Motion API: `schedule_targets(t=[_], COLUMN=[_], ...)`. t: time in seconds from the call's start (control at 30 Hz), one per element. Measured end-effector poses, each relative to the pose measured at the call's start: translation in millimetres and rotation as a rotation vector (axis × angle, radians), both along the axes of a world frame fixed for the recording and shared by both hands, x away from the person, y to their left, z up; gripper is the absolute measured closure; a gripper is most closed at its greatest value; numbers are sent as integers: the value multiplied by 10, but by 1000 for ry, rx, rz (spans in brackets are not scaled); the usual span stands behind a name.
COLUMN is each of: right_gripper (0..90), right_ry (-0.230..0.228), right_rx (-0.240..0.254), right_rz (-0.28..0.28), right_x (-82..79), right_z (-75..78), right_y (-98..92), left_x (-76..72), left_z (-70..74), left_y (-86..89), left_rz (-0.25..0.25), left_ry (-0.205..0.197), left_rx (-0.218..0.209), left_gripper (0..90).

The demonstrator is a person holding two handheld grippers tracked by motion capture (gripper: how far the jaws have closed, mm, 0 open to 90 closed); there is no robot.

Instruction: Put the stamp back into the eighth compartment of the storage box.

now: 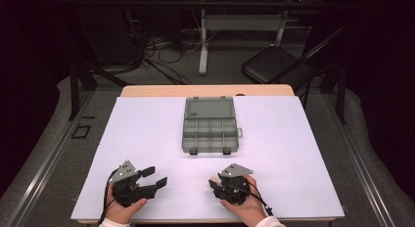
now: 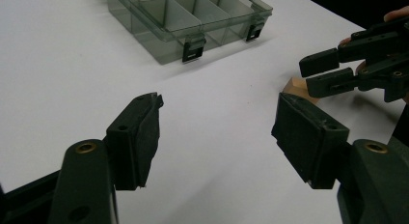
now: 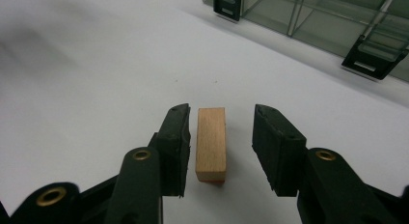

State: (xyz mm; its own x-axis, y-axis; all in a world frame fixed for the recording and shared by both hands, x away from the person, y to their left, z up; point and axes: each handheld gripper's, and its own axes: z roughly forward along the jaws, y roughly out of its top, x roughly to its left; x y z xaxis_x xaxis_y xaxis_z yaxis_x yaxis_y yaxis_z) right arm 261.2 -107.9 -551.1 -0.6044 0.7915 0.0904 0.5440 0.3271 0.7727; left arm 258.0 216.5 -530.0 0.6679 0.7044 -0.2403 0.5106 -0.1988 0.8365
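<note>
Right gripper (image 3: pixel 219 137) jaws sat apart straddling the small rectangular light-wood block (image 3: pixel 211 142), unclamped; I judged it light, rigid, best pinched across its long faces; left gripper (image 2: pixel 217 137) gaped empty.

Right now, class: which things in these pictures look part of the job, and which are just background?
Likely in play:
wooden block
right gripper, jaws open around it
compartment box, lid open
left gripper, open

Just about:
folding chair
floor cables
</note>
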Motion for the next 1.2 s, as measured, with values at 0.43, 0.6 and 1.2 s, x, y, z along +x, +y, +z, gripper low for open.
schedule_targets(t=[0.43, 0.6, 1.2], right_gripper=[644, 667, 748], right_ry=[6, 8, -6], right_rx=[-19, -23, -44], right_rz=[0, 4, 10], right_x=[13, 6, -16], right_z=[-81, -105, -123], right_y=[46, 56, 83], left_x=[5, 7, 9], left_z=[-4, -7, -14], left_y=[10, 15, 10], left_rz=[11, 18, 20], left_ry=[-4, -6, -2], left_rx=[32, 35, 44], left_gripper=[309, 309, 309])
